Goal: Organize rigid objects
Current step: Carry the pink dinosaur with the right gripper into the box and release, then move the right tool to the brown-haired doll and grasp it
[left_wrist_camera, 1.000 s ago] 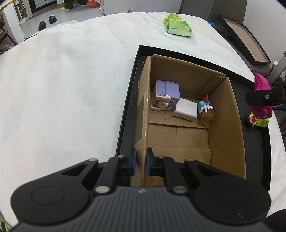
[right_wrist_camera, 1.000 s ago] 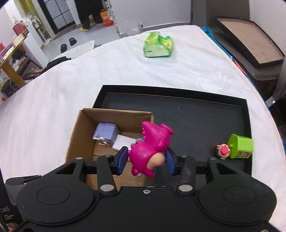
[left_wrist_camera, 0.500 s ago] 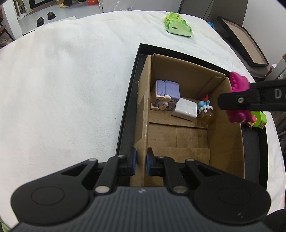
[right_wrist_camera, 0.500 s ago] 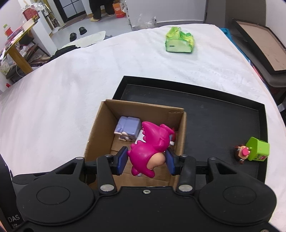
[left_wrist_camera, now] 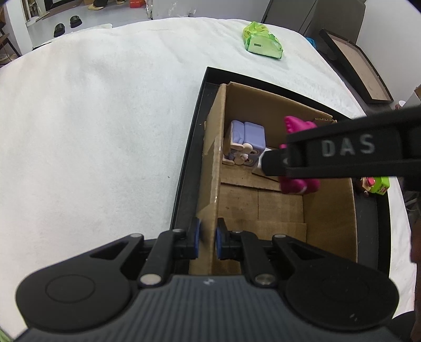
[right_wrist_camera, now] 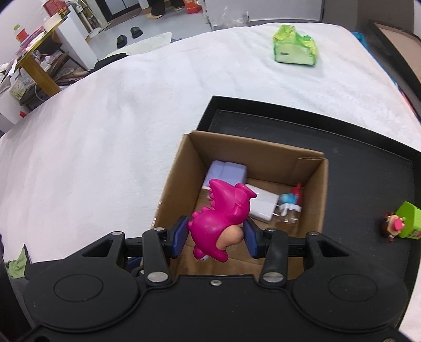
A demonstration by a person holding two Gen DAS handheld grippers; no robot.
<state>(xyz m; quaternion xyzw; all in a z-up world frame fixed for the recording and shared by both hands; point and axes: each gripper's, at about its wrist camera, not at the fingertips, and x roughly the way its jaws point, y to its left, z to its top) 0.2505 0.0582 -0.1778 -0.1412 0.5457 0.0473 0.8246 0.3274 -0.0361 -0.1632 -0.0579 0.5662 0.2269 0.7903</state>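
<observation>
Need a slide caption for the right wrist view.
Right claw holds pink dinosaur toy above open cardboard box on black tray.

White letters "DAS" stand on the right claw's (left_wrist_camera: 300, 163) black side; nothing else is legible.

White textured cloth (left_wrist_camera: 92, 131) covers the table; a green packet (right_wrist_camera: 294, 48) lies on it at the far side, well apart from everything else. Background, right wrist view: two dark slippers (right_wrist_camera: 129, 35) on the floor, a person's legs (right_wrist_camera: 160, 8) behind them, a cluttered yellow-topped table (right_wrist_camera: 34, 52) at left. A brown-lined framed board (left_wrist_camera: 355, 68) leans off the table's right edge.
</observation>
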